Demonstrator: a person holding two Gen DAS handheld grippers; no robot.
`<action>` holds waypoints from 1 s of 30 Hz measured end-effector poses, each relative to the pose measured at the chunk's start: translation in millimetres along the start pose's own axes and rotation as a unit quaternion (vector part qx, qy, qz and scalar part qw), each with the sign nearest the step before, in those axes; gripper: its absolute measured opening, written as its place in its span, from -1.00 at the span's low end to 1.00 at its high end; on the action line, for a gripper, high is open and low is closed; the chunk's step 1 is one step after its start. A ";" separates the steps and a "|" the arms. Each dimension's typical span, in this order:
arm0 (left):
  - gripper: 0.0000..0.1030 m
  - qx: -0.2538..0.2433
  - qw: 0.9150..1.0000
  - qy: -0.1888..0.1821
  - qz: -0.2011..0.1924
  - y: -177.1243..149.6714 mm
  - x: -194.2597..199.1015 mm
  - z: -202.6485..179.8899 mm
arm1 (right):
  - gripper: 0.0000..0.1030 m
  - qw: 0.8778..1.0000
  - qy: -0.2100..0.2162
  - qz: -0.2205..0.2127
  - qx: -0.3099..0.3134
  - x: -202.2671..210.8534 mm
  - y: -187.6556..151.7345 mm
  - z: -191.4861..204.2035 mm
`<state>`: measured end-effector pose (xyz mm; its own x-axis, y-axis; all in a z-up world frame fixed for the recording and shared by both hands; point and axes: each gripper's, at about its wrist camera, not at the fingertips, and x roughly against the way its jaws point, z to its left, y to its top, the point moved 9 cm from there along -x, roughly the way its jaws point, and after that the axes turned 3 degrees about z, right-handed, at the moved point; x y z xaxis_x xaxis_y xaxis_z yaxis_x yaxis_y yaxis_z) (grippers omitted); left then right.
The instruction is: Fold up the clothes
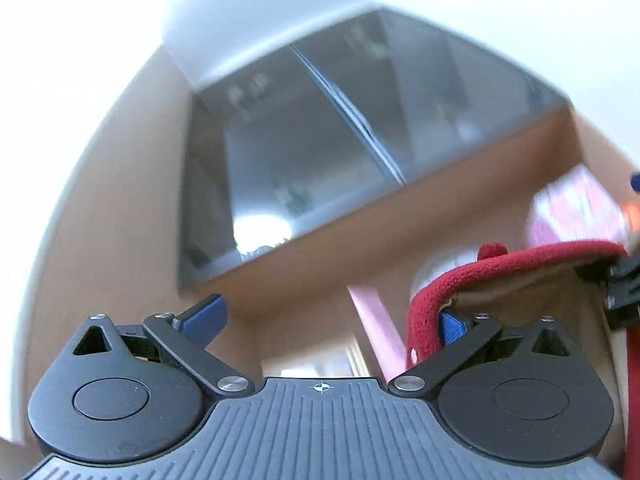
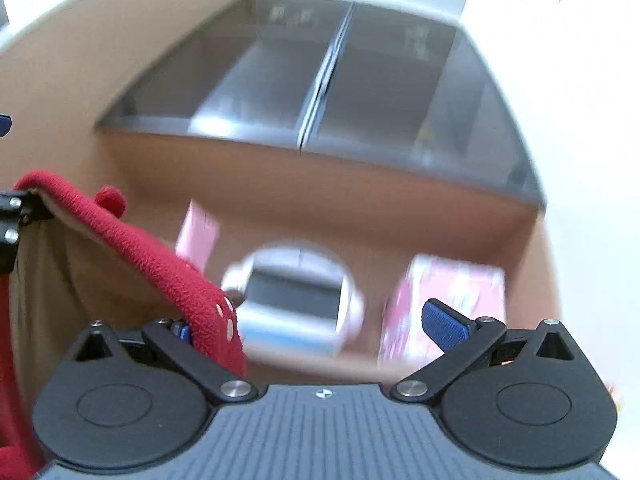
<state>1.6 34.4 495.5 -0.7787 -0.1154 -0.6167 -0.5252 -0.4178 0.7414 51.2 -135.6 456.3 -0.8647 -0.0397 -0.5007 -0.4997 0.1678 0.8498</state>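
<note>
Overhead, both cameras tilt up at a wooden wall unit with two grey cabinet doors (image 1: 304, 152), blurred by motion in the right wrist view.

Left gripper (image 1: 328, 322): its two blue-padded fingers stand wide apart. The pad at 10 o'clock is bare. The pad at 2 o'clock (image 1: 452, 326) lies against the rolled edge of a red fleece garment (image 1: 436, 288), which drapes over that finger only, so nothing is pinched between the two. From there the red hem climbs toward 3 o'clock, showing a beige lining (image 1: 532, 300) beneath it, and meets the other black tool at the frame's right edge.

Right gripper (image 2: 316, 326): also spread wide. The finger at 2 o'clock (image 2: 444, 322) is bare. The one at 10 o'clock is mostly hidden under the red fleece garment (image 2: 160, 256), which hangs over it. The hem runs up toward 9 o'clock, where the left tool's black linkage sits at the edge. Small pale dots show on the fleece near the finger.

Past the fingers, a round white appliance (image 2: 296, 296) sits at 12 o'clock in the right view, with a pink box (image 2: 452, 284) at 1 o'clock and another pink box (image 2: 198, 232) at 11 o'clock, all on the wooden shelf.
</note>
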 end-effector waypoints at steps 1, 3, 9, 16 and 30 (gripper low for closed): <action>1.00 0.007 1.000 0.004 -0.012 12.9 3.8 6.2 | 1.00 1.000 -0.001 -0.015 -0.003 7.7 16.5 -4.4; 1.00 0.014 0.999 0.015 -0.042 39.0 16.3 19.2 | 1.00 0.999 -0.003 -0.044 -0.013 21.4 45.2 -14.5; 1.00 0.031 0.997 0.013 -0.075 69.2 28.5 30.6 | 1.00 0.995 0.012 -0.076 -0.063 54.7 90.6 -36.8; 1.00 0.020 0.999 -0.035 -0.013 5.9 -14.9 -17.9 | 1.00 0.999 0.000 -0.020 -0.047 27.8 48.8 -35.0; 1.00 -0.036 0.927 -0.249 0.279 -264.9 -45.6 -188.6 | 1.00 0.939 0.029 0.342 0.015 -89.6 -263.9 4.4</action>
<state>240.9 -19.6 277.3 -0.9934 0.0908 0.0694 0.0175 -0.4801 0.8771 260.8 -172.0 276.3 -0.9847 0.0339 0.1710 0.1743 0.2003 0.9641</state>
